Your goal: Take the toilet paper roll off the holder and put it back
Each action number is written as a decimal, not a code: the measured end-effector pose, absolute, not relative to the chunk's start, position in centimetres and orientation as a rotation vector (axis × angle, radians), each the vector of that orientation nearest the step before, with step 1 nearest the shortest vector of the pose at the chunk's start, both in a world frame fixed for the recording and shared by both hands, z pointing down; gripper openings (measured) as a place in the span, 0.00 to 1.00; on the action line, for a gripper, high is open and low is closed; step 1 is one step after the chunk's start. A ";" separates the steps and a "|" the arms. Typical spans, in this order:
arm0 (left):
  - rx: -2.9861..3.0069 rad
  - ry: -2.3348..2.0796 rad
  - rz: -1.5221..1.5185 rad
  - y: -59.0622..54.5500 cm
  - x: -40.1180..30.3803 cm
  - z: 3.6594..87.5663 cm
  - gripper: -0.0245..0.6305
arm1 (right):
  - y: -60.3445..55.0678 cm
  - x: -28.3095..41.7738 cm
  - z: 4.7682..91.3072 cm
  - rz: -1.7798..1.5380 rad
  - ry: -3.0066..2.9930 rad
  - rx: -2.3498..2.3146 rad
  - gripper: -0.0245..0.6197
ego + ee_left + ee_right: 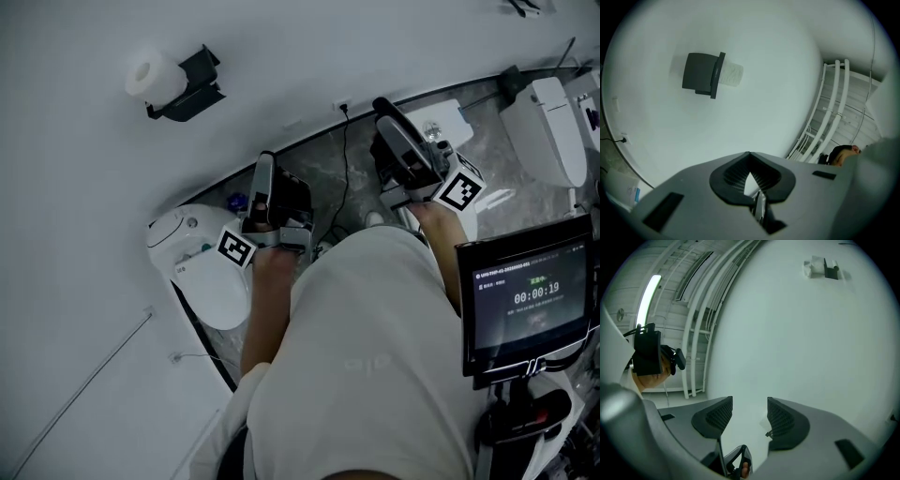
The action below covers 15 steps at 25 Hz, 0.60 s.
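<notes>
Two grippers are held up in front of a white wall (pixel 84 281), and both are far from the toilet paper roll (pixel 150 75). The roll sits on its black holder (pixel 192 84), which is fixed to the wall. In the head view the roll pokes out at the holder's left end.

The left gripper (pixel 265 164) points up at the wall. In the left gripper view its two jaws are pressed together at the tips (pixel 749 154), and nothing is caught between them. Past the jaws, the same view shows the holder (pixel 701 72) and the roll (pixel 731 74) higher up on the wall.

The right gripper (pixel 382 105) is also raised, a bit further along the wall. In the right gripper view its jaws (pixel 750 404) stand apart with a clear gap. Only the bare wall shows in that gap, so this gripper is not holding anything. The roll (pixel 812 266) and the holder (pixel 830 269) look tiny in the top corner of that view.

Down below the left gripper is a white toilet (pixel 202 272) with its lid shut. Another white toilet (pixel 544 131) stands on the right side of the grey floor (pixel 487 103). A black cable (pixel 345 159) runs down from the wall across the floor. Beside the person's right arm is a dark screen (pixel 530 300) with numbers on it.
</notes>
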State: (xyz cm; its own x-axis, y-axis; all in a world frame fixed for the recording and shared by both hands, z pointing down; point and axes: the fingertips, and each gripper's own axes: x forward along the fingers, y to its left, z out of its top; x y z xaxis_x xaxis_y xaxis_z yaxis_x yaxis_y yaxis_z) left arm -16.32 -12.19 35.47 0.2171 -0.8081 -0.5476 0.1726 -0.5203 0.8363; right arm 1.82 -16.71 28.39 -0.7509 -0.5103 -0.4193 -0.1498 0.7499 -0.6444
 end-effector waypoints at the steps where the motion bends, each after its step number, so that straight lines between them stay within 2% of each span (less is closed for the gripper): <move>1: 1.635 -0.605 -1.436 -12.3 -16.3 35.5 0.04 | -16.7 1.9 28.4 -0.796 2.343 -0.492 0.41; 6: 1.638 -0.602 -1.420 -12.5 -16.1 35.6 0.05 | -17.4 3.1 27.4 -0.762 2.265 -0.520 0.40; 9: 1.638 -0.600 -1.416 -12.5 -16.0 35.6 0.04 | -17.6 3.6 27.5 -0.763 2.243 -0.542 0.36; 15: 1.620 -0.605 -1.420 -12.3 -15.9 36.0 0.05 | -17.7 3.3 28.0 -0.805 2.231 -0.538 0.36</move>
